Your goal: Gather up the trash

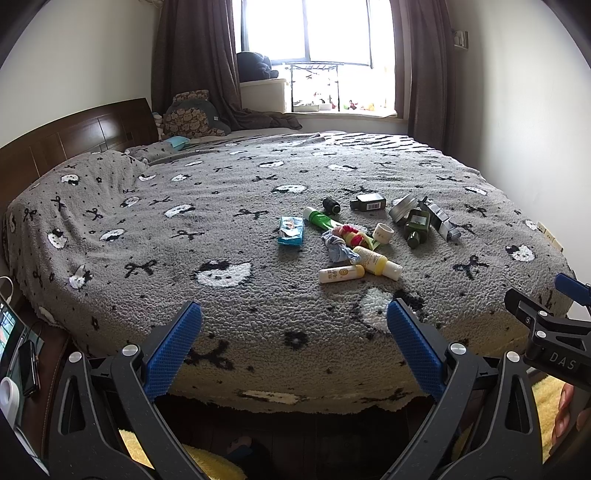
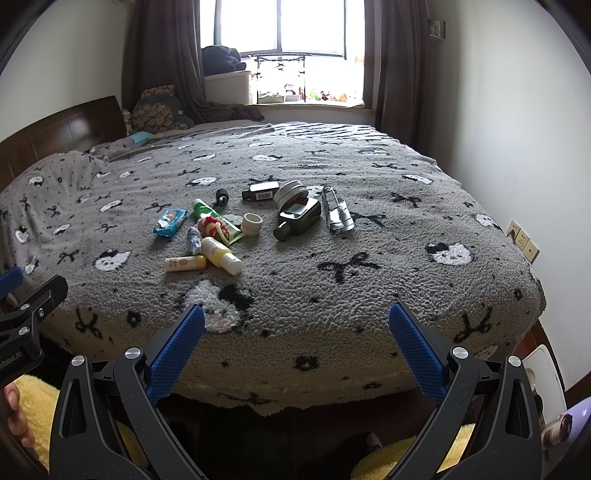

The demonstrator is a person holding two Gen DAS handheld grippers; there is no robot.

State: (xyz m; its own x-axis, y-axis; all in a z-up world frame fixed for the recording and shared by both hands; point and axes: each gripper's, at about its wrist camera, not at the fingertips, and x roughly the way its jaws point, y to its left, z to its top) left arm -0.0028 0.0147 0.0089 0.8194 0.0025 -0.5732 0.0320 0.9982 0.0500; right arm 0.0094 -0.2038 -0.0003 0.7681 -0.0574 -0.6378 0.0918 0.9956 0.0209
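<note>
A cluster of small items lies on the grey bedspread [image 1: 184,229]. Among them are a blue snack wrapper [image 1: 291,230] [image 2: 170,222], a green tube [image 1: 320,218] [image 2: 207,211], a crumpled blue-white wrapper [image 1: 338,247], two yellow-white bottles [image 1: 376,263] [image 2: 221,254], a dark green bottle [image 1: 415,227] [image 2: 298,218], a round tin [image 1: 402,208] [image 2: 290,192] and a silver foil pack [image 2: 337,212]. My left gripper [image 1: 293,317] hangs open before the bed's near edge, well short of the cluster. My right gripper [image 2: 296,319] is also open and empty, at the same edge.
A wooden headboard [image 1: 74,136] and pillows [image 1: 188,114] stand at the far left, a curtained window [image 1: 310,29] at the back. A bedside stand with a phone [image 1: 27,367] sits at lower left. Wall sockets [image 2: 522,240] are on the right. A yellow fluffy rug [image 2: 406,458] covers the floor below.
</note>
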